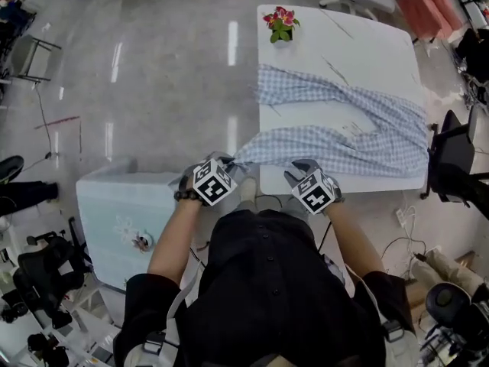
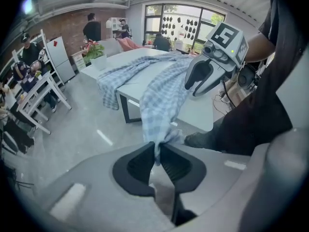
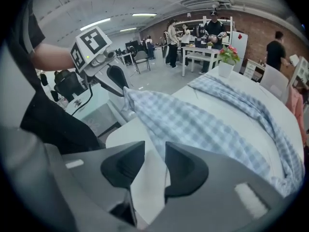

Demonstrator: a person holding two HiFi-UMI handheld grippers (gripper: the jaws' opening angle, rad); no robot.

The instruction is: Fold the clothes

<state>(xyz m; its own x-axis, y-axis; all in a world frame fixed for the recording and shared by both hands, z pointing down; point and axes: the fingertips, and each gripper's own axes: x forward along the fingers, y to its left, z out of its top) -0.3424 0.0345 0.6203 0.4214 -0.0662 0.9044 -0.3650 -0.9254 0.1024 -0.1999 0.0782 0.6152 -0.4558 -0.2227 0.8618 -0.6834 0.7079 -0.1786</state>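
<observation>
In the head view, a blue checked shirt (image 1: 344, 121) lies spread on the white tabletop (image 1: 359, 44) in the upper right of the frame. One end of the shirt comes off the near left corner because the left claw (image 1: 233, 165) has it and pulls it that way. Both arms reach forward with bent elbows. The two claws sit side by side in the middle of the frame. The right claw (image 1: 299, 170) is at the near edge of the tabletop, just beside the shirt. A little flower pot (image 1: 280, 25) stands at the far left corner, away from the shirt.

In the left gripper view, the left claw is at the lower middle, pinched tight on a bunched tip of the shirt. The cloth runs up from the jaws to the tabletop in the middle of the frame. I think it is held like this so the shirt can be pulled flat before folding.

In the right gripper view, the right claw's jaws stand a little apart with nothing in them. Only bare white tabletop shows in the gap. The shirt's edge lies just past the jaw tips, so this claw looks ready to grab it. The left claw, in the upper left, holds its end of the shirt up off the corner.
</observation>
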